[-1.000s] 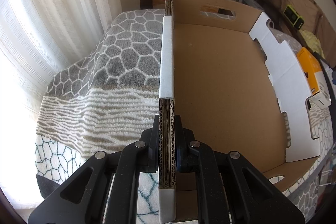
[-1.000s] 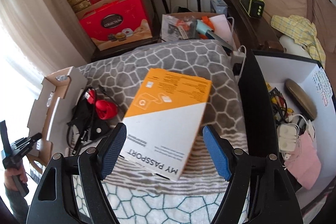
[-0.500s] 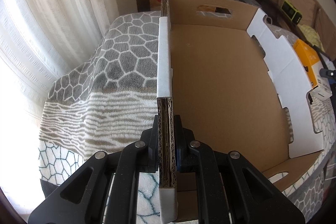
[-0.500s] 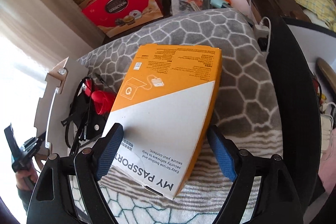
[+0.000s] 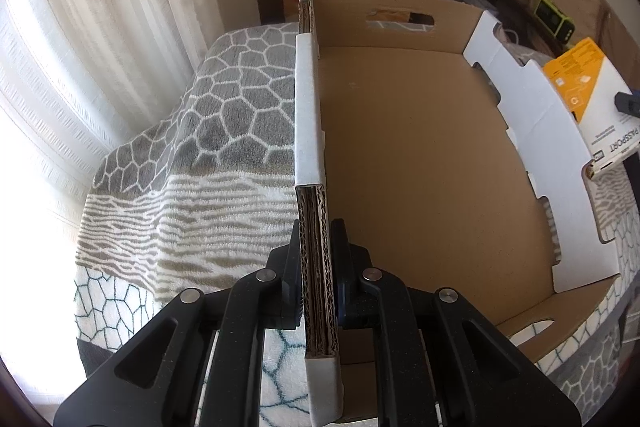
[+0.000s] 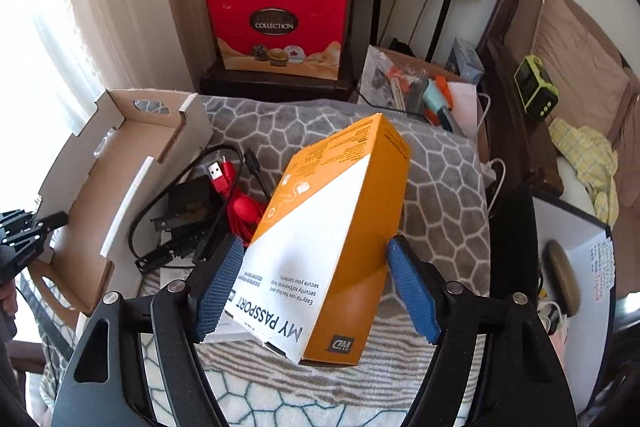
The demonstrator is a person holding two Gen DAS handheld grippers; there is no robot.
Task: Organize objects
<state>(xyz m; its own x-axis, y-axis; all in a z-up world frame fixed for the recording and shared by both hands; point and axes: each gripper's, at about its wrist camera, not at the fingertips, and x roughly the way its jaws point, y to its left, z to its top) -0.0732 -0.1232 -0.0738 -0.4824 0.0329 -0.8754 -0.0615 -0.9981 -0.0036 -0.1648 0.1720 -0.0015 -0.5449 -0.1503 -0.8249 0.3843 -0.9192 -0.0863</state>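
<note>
An empty cardboard box (image 5: pixel 420 155) lies on a patterned blanket. My left gripper (image 5: pixel 319 279) is shut on the box's left wall and holds it. An orange-and-white "My Passport" box (image 6: pixel 324 247) is lifted and tilted between the fingers of my right gripper (image 6: pixel 314 287), which is shut on it above the blanket. It also shows at the right edge of the left wrist view (image 5: pixel 592 107). The cardboard box also shows at the left of the right wrist view (image 6: pixel 100 179). A tangle of black and red cables (image 6: pixel 216 203) lies on the blanket between the two boxes.
A grey hexagon-patterned blanket (image 6: pixel 440 187) covers the surface. Red gift boxes (image 6: pixel 280 23) stand behind it. A carton of small items (image 6: pixel 420 91) sits at the back right. A white board with clutter (image 6: pixel 572 267) is at the right. Curtains (image 5: pixel 100 27) hang at the left.
My right gripper has closed on the My Passport box and lifted and tilted it off the blanket. The left gripper has kept hold of the cardboard box wall and shifted slightly.
</note>
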